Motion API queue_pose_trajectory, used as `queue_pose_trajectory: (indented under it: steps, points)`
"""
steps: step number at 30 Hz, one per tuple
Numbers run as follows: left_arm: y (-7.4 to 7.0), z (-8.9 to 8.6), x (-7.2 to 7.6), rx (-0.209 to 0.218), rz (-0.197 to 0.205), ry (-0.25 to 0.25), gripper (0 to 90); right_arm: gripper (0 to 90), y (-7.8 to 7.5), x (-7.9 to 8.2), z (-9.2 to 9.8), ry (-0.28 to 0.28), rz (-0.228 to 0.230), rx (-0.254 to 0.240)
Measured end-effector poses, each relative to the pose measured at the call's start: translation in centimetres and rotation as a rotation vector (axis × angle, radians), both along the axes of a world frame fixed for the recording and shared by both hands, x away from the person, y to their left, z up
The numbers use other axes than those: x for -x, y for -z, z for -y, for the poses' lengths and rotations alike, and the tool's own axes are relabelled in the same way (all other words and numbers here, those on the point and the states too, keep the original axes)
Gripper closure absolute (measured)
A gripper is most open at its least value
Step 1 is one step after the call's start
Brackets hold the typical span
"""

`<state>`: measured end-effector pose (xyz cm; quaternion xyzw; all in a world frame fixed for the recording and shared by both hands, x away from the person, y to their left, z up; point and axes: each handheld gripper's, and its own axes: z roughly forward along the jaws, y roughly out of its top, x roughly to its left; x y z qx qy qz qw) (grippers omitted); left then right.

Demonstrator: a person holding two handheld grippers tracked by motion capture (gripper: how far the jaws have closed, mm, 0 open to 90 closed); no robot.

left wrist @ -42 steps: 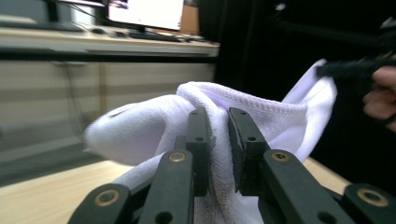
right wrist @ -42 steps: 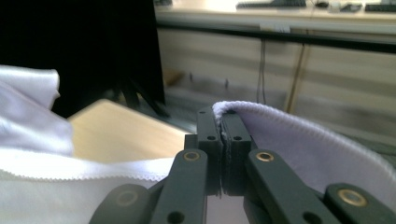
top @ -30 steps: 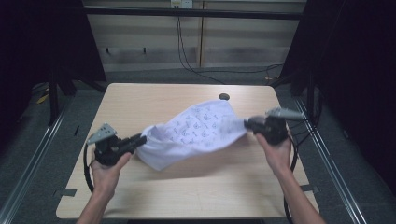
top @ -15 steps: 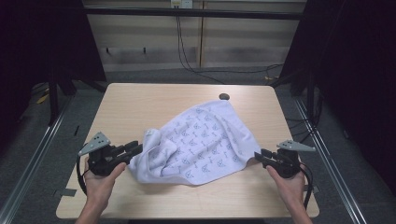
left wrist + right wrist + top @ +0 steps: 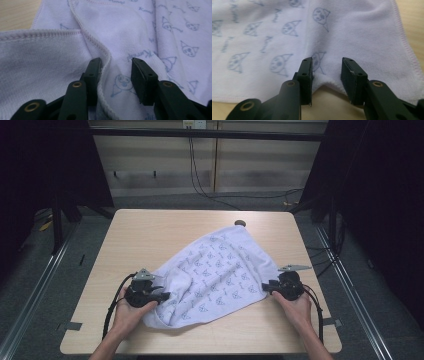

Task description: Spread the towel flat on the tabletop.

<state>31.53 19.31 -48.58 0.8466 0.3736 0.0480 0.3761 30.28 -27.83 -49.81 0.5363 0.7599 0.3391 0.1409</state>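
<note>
- Towel (image 5: 212, 275), white with a small blue cat print, lies spread aslant across the lower middle of the high view on the worktop (image 5: 150, 235); its far corner points to the upper right, near a small dark disc (image 5: 240, 223).
- Left tongs (image 5: 161, 296) sit at the towel's lower-left end. In the left gripper view my left tongs (image 5: 116, 70) have just been opening; a hemmed fold of cloth stands between the jaws, and the pads no longer press it.
- Right tongs (image 5: 266, 287) sit at the right-hand corner. In the right gripper view my right tongs (image 5: 326, 71) have also just been opening; the towel's edge lies loose between the jaws, with bare worktop under it.
- Handling, my judgement: soft, light terry, limp, drapes and bunches readily; not fragile, not slippery.
- Best hold: the stitched hem (image 5: 50, 33) at a corner, where the cloth is thickest and the pads bite without sliding.
</note>
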Motion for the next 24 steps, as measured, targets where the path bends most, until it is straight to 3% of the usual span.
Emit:
queue_pose_trajectory:
  steps: [2, 5, 6, 7, 8, 9, 10, 11, 13, 14, 17, 19, 21, 23, 24]
  points:
    - [0.2, 0.4, 1.0, -0.002, 0.000, -0.006, 61.1, 61.7, 0.0, -1.0, 0.3, 0.018, 0.013, 0.037]
    - [0.2, 1.3, 2.6, -0.021, 0.030, 0.014, 61.4, 60.8, 0.1, -2.4, 0.8, 0.063, 0.025, 0.085]
    - [0.1, 2.2, 3.8, -0.026, 0.041, 0.046, 62.6, 56.4, -0.1, -3.4, 0.9, 0.088, 0.006, 0.106]
    - [0.1, 2.2, 3.8, -0.026, 0.041, 0.046, 63.9, 53.1, -0.2, -3.7, 0.7, 0.097, 0.008, 0.131]
    - [0.1, 2.5, 4.3, -0.016, 0.036, 0.063, 63.9, 53.1, -0.2, -3.7, 0.7, 0.097, 0.008, 0.131]
    - [0.0, 2.7, 4.8, 0.019, 0.038, 0.078, 66.0, 53.3, -0.4, -3.6, 0.6, 0.101, 0.031, 0.137]
    - [-0.2, 2.9, 5.0, 0.059, 0.031, 0.088, 76.6, 51.8, -0.7, -3.3, 0.4, 0.105, 0.055, 0.094]
    - [-0.5, 3.0, 5.2, 0.087, 0.022, 0.115, 80.1, 51.9, -1.1, -2.9, 0.1, 0.094, 0.072, 0.072]
    - [-1.0, 3.2, 5.3, 0.106, 0.039, 0.131, 85.6, 51.8, -2.1, -1.8, -1.6, 0.037, 0.109, 0.043]
    - [-1.4, 3.4, 5.2, 0.126, 0.040, 0.140, 86.4, 51.9, -3.1, -0.5, -4.0, -0.067, 0.128, -0.006]
    - [-1.8, 4.1, 5.2, 0.149, 0.055, 0.143, 85.8, 52.4, -3.6, 0.5, -6.1, -0.131, 0.143, -0.018]
    - [-2.2, 5.0, 5.2, 0.156, 0.055, 0.182, 82.5, 52.8, -3.9, 1.2, -8.2, -0.205, 0.149, -0.068]
    - [-2.4, 5.9, 5.4, 0.155, 0.060, 0.216, 71.5, 52.8, -4.2, 1.7, -10.5, -0.261, 0.158, -0.093]
    - [-2.7, 5.8, 5.5, 0.156, 0.092, 0.178, 53.8, 52.4, -4.7, 1.7, -12.8, -0.317, 0.162, -0.124]
    - [-3.0, 5.2, 5.3, 0.174, 0.097, 0.177, 52.4, 52.0, -4.7, 1.7, -13.5, -0.333, 0.166, -0.127]
